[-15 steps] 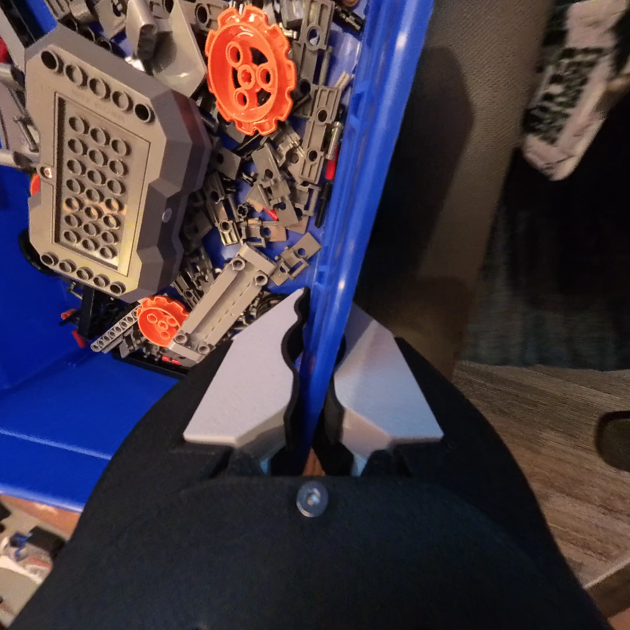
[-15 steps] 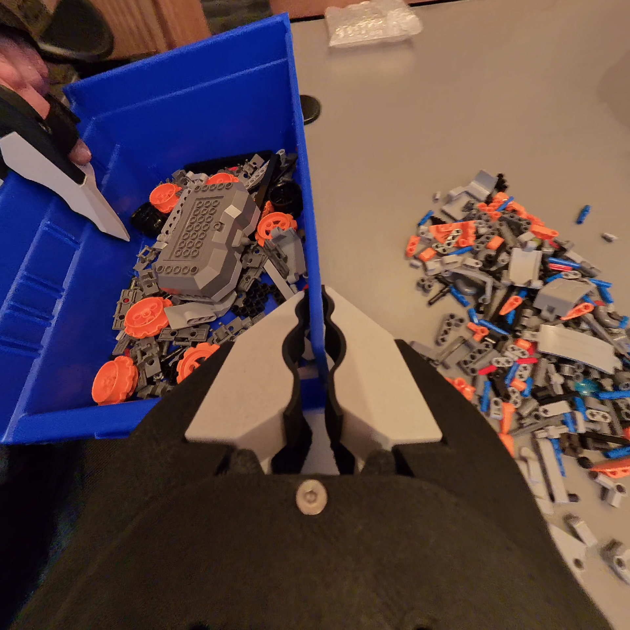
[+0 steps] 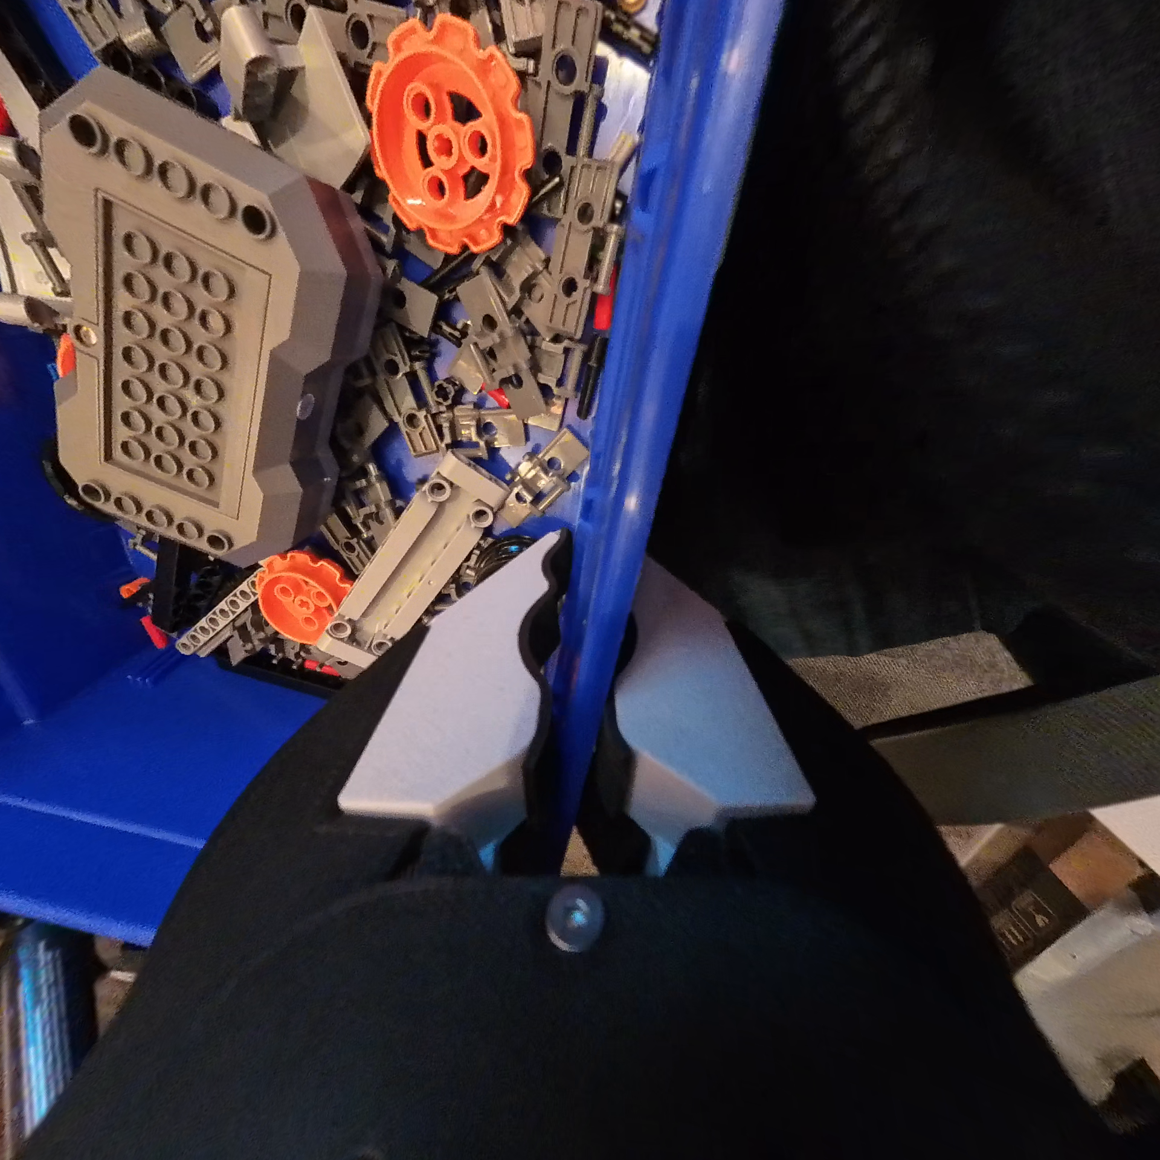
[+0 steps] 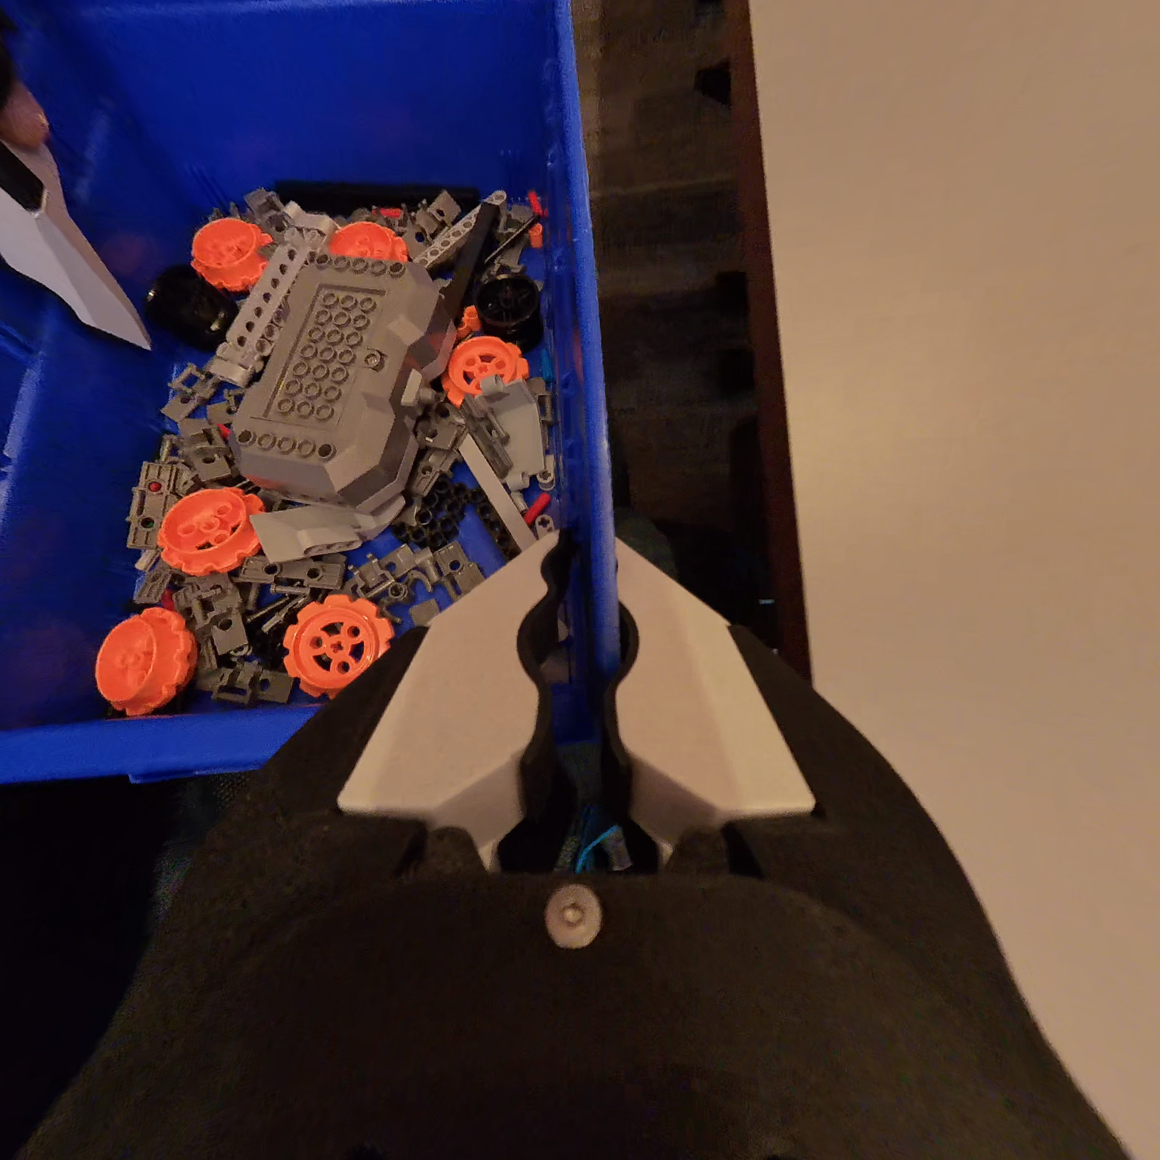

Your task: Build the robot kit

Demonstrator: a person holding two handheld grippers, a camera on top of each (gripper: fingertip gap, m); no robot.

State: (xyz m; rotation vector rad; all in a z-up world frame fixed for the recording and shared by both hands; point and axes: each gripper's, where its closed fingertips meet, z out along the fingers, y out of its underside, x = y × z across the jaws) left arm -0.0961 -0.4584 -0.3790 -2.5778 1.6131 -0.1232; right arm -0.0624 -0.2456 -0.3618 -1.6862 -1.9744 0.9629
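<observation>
Beside tan surface (image 4: 973,439) (dim): blue bin (image 4: 314,94)

The bin (image 4: 580,326) is blue plastic, smooth and glossy, with soft sheen along its rim. The big studded block (image 3: 188,314) is grey plastic, matt with a faint shine on its edges. The orange wheel (image 3: 449,135) is glossy, slightly see-through plastic that catches the light. The small loose pieces (image 4: 301,565) are hard plastic in dull grey and black. On the left gripper (image 3: 593,634) and the right gripper (image 4: 584,621), the fingers (image 4: 452,715) look like pale grey matt plastic with a fine grain, lined by black rubbery pads (image 4: 533,628); the bodies are black with a rough, felt-like surface, each with a shiny metal screw (image 4: 572,915).
</observation>
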